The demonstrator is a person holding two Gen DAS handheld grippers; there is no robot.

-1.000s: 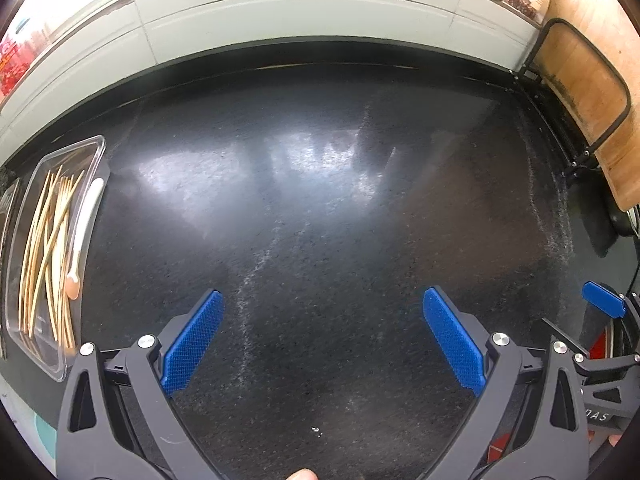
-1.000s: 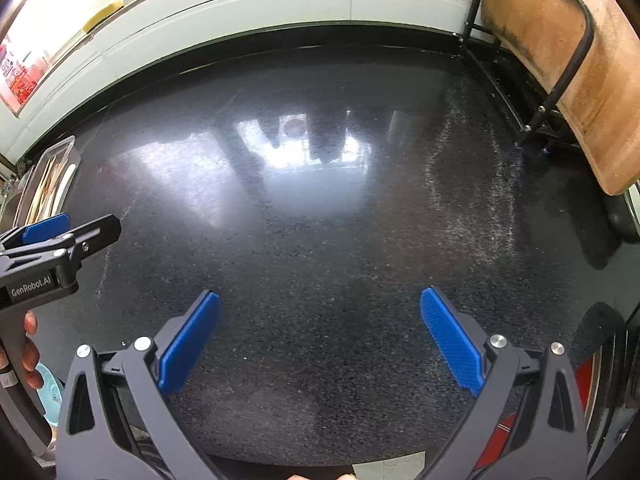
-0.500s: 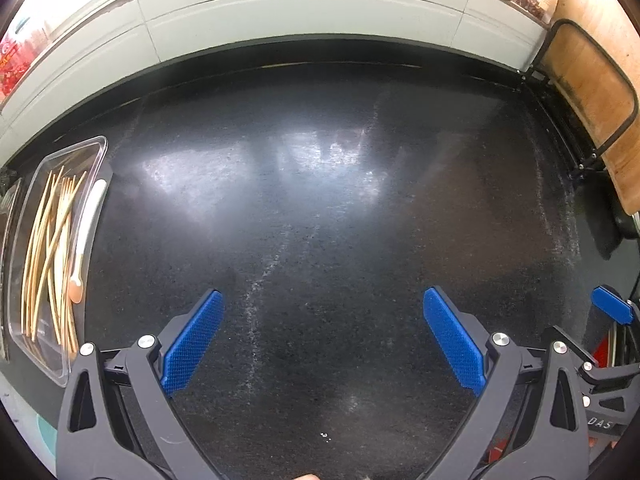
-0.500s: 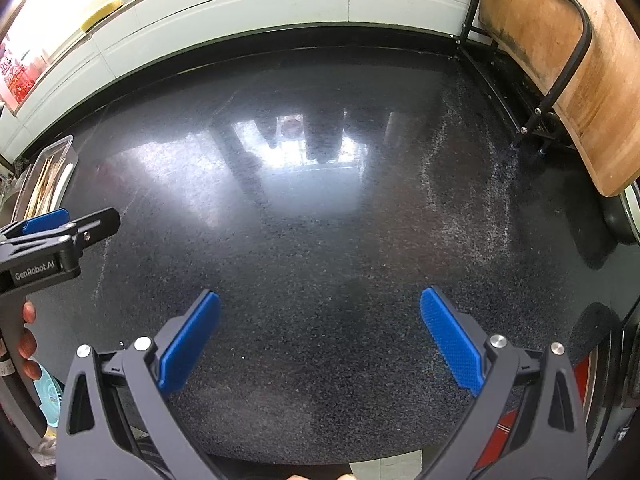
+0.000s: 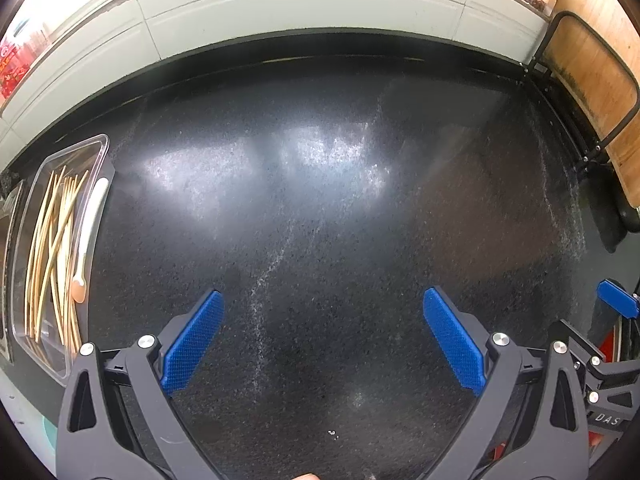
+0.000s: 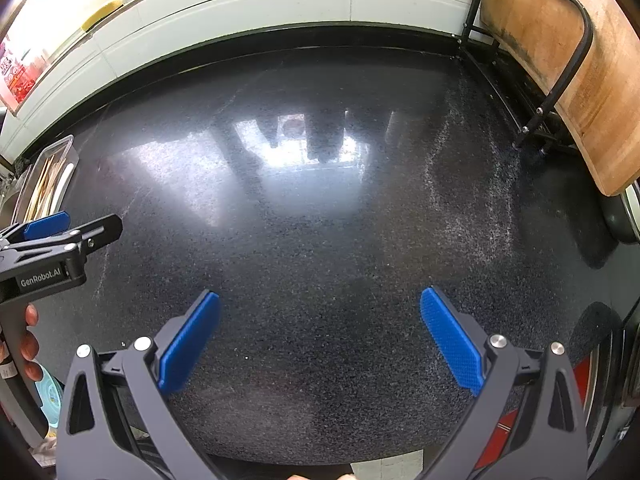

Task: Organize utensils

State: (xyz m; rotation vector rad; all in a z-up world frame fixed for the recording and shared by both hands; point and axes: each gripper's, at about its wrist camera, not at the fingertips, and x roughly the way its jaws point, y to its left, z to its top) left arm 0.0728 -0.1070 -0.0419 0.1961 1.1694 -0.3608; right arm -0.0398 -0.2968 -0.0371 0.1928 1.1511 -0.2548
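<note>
A clear plastic tray (image 5: 102, 148) lies at the left edge of the black stone counter (image 5: 320, 200). It holds several wooden chopsticks (image 5: 52, 248) and a white spoon (image 5: 90, 232). The tray also shows in the right wrist view (image 6: 68, 144) at far left. My left gripper (image 5: 320, 336) is open and empty over bare counter, right of the tray. My right gripper (image 6: 320, 332) is open and empty over the counter's front. The left gripper appears from the side in the right wrist view (image 6: 72, 228).
A wooden cutting board (image 6: 560, 60) stands in a black wire rack (image 6: 532, 120) at the right end of the counter. White tiled wall (image 5: 304, 4) runs behind the counter. A second clear tray edge (image 5: 8, 240) sits left of the chopstick tray.
Both grippers stay open and empty. The left wrist view has drifted slightly back and left; the right gripper's tip sits lower at its right edge.
</note>
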